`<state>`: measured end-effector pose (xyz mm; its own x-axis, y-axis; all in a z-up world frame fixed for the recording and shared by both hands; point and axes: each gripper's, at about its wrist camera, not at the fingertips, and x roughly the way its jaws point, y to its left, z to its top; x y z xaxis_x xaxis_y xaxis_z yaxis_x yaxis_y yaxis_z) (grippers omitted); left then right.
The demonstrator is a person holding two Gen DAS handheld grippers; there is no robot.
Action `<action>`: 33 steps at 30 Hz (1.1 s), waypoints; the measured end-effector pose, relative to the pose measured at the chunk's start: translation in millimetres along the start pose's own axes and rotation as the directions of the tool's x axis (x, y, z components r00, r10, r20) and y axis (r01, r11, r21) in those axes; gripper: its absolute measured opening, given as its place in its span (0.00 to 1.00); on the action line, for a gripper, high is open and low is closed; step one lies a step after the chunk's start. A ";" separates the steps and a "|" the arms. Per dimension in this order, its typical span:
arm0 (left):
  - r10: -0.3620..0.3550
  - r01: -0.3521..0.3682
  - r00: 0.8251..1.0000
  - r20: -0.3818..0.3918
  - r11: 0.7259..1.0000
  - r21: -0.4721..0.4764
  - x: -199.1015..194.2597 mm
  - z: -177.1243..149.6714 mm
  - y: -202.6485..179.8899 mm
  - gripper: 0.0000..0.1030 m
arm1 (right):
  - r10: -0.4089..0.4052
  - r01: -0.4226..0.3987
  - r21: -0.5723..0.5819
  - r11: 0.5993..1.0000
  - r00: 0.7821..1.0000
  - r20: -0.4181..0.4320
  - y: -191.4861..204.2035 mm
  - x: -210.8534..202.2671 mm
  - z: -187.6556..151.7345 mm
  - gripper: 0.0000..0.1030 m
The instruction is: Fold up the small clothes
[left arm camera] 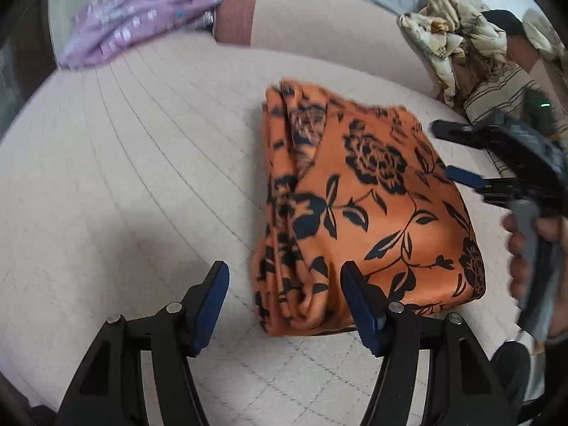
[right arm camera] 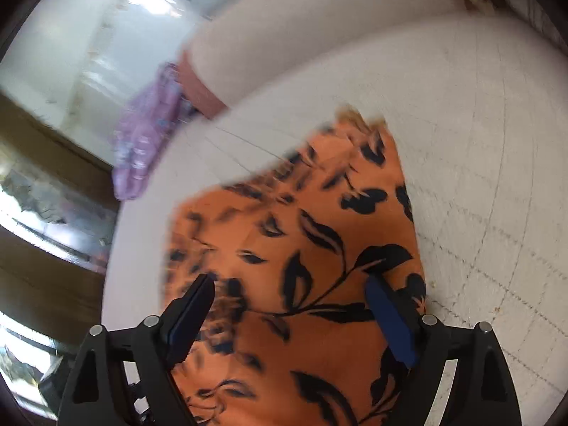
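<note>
Orange floral-print satin garment (left arm camera: 365,209) lay folded into thick rectangle on pale quilted bed cover (left arm camera: 142,163). Left gripper (left arm camera: 284,301) hovered at near edge, jaws apart, nothing between. Right gripper (right arm camera: 291,301) hung above cloth, jaws wide, empty. Risk: slippery layers at left side could slide open if pads snagged top layer.

A pale quilted mattress (left arm camera: 142,149) stitched in a grid spreads beneath and ahead of the tongs. Far ahead, a beige bolster (left arm camera: 319,32) with a rust-brown end lies across its back edge. Ahead to the right sits a striped cushion (left arm camera: 504,85). In the right wrist view, brown wooden furniture (right arm camera: 46,156) stands left of the tongs.
</note>
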<state>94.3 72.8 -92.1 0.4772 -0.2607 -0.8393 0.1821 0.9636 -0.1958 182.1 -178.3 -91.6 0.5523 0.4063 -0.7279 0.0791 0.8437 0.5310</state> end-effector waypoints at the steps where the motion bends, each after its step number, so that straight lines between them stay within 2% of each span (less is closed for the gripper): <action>1: 0.016 -0.016 1.000 0.016 1.000 0.005 -6.3 -0.9 0.2 0.68 | 0.009 -0.008 -0.024 1.000 1.000 0.030 8.6 -13.8 -5.6 0.86; 4: 0.010 -0.010 0.999 0.036 1.000 0.009 -18.4 -4.6 2.7 0.68 | 0.041 -0.034 -0.070 0.997 0.995 0.095 27.2 -46.8 -31.7 0.87; 5: 0.012 -0.012 0.999 0.041 1.000 0.008 -22.3 -8.2 3.2 0.68 | 0.049 -0.043 -0.068 0.997 0.995 0.092 28.9 -49.5 -40.7 0.87; 8: 0.019 -0.019 0.999 0.045 1.000 0.012 -35.5 -13.8 2.6 0.68 | 0.057 -0.054 -0.067 0.996 0.998 0.031 18.9 -47.7 -74.1 0.87; 10: 0.024 -0.025 0.999 0.045 1.000 0.013 -37.5 -11.6 -3.3 0.68 | -0.013 0.011 -0.034 0.999 0.999 -0.051 0.1 -31.7 -92.8 0.87; 12: 0.030 -0.031 0.997 0.067 0.999 0.019 -51.9 -15.4 -2.0 0.69 | 0.005 -0.006 -0.020 1.000 1.000 -0.014 -6.6 -47.1 -99.6 0.87; 15: 0.042 -0.043 0.995 0.085 0.999 0.011 -59.7 -16.4 -5.3 0.72 | 0.048 -0.045 -0.062 0.997 0.997 0.055 8.3 -75.7 -102.7 0.88; 17: 0.040 -0.041 0.995 0.091 0.999 0.004 -66.0 -17.9 -7.2 0.72 | 0.050 -0.046 -0.091 0.995 0.998 0.041 10.3 -74.8 -109.3 0.91; 20: 0.039 -0.040 0.994 0.098 0.999 0.015 -75.8 -20.7 -11.9 0.72 | -0.001 -0.003 -0.055 0.999 0.997 -0.072 -9.8 -47.0 -119.7 0.90; 23: 0.069 -0.073 0.990 0.127 0.997 0.029 -84.0 -24.0 -14.7 0.80 | 0.011 -0.010 -0.072 0.997 1.000 0.017 2.2 -81.1 -121.8 0.91; 27: 0.126 -0.134 0.976 0.177 0.991 0.030 -92.4 -28.2 -19.1 0.85 | -0.064 0.090 -0.186 0.978 0.987 0.144 25.2 -125.6 -128.5 0.91; 31: 0.218 -0.232 0.956 0.198 0.971 0.055 -94.3 -30.0 -28.6 0.87 | -0.199 0.247 -0.258 0.934 0.960 0.200 37.2 -147.2 -145.4 0.91; 33: 0.231 -0.247 0.951 0.207 0.967 0.057 -96.2 -29.8 -33.0 0.87 | -0.261 0.312 -0.276 0.909 0.943 0.204 37.5 -149.0 -152.6 0.91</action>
<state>16.8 67.8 -20.0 0.6736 -0.0378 -0.7381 0.1074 0.9931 0.0472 -23.9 -153.7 -29.5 0.6697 0.0912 -0.7370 0.0152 0.9905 0.1364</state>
